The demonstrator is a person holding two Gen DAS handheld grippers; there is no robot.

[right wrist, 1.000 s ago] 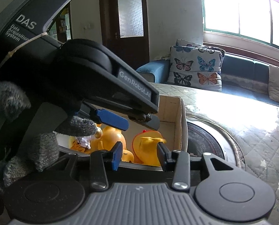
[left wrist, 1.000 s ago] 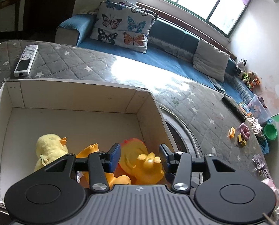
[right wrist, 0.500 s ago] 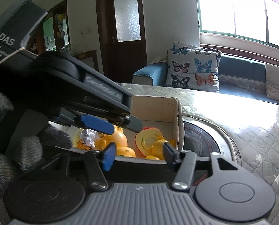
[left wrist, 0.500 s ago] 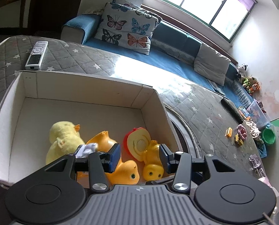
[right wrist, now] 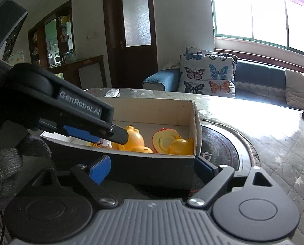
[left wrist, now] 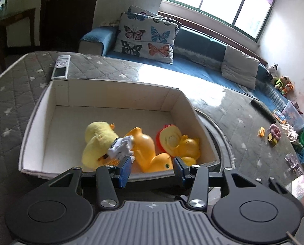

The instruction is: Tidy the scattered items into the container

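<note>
A white cardboard box (left wrist: 119,96) stands on the quilted grey table. In it lie a yellow plush duck (left wrist: 96,140), an orange rubber duck (left wrist: 145,149), a red-hatted duck (left wrist: 180,143) and a small white toy (left wrist: 121,146). My left gripper (left wrist: 153,171) hovers open at the box's near rim, with nothing between its blue pads. My right gripper (right wrist: 152,169) sits lower, outside the box's near wall (right wrist: 152,169). Its jaws are opening wide and its pads press on nothing. The right wrist view also shows the left gripper (right wrist: 111,136) reaching over the box, held by a gloved hand (right wrist: 7,163).
Small toys lie on the table to the right: an orange one (left wrist: 261,132), a pink one (left wrist: 274,130) and a yellow one (left wrist: 272,139). A white remote (left wrist: 61,69) lies behind the box, a dark remote (left wrist: 264,110) far right. A round black hob (right wrist: 219,143) adjoins the box.
My right gripper let go of the red-hatted duck, which now lies in the box, and its jaws spread wide. Both grippers drew back from the box.
</note>
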